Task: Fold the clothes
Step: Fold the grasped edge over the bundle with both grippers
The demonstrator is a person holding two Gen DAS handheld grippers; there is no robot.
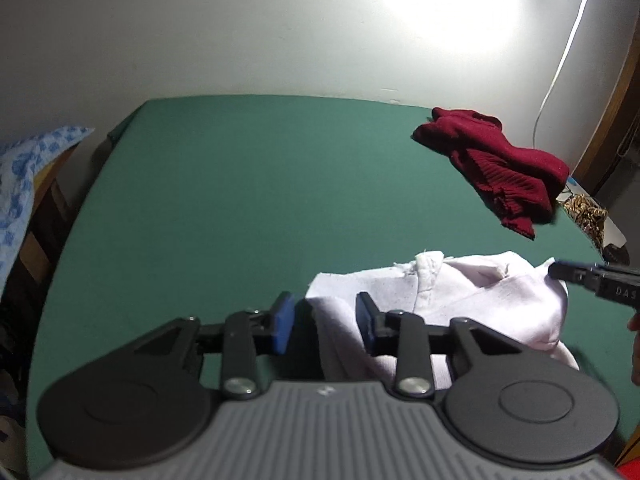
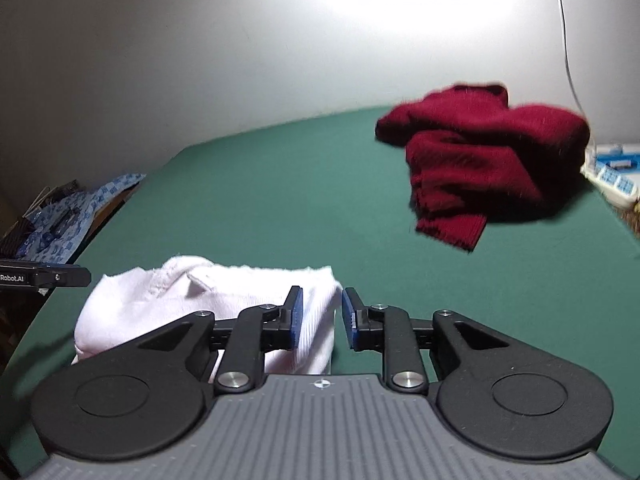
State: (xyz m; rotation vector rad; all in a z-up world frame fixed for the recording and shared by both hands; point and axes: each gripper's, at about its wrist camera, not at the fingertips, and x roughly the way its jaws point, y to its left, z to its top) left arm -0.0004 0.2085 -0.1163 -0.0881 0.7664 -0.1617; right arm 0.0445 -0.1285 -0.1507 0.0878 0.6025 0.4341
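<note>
Green table | left gripper "Robot.AI", right gripper: both parted, empty | white garment

- The white garment has its near part hidden behind the right gripper's body in the lower centre.
- The maroon sweater, upper right, is motion-blurred.
- The left gripper is cut off at the left edge.
</note>
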